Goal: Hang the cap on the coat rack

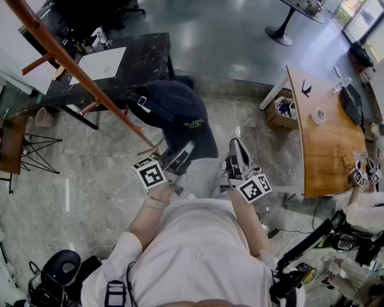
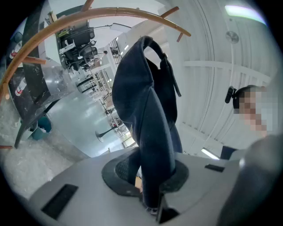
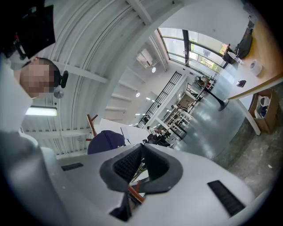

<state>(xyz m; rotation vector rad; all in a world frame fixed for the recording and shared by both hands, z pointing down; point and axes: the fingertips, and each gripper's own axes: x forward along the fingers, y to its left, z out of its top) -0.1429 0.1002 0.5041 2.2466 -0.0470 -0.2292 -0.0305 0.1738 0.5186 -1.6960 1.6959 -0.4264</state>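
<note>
The dark navy cap hangs in the air beside the wooden coat rack, whose pole slants from the top left down to short pegs near the cap. My left gripper is shut on the cap's brim from below. In the left gripper view the cap rises straight out of the shut left gripper, with the rack pole arching above it. My right gripper stands to the right of the cap, apart from it. In the right gripper view the right gripper is shut and empty; the cap and a rack peg show beyond.
A black table with a white sheet stands behind the rack. To the right is a wooden table with a cardboard box beside it and another person's hands on it. A wire-frame stool stands at left.
</note>
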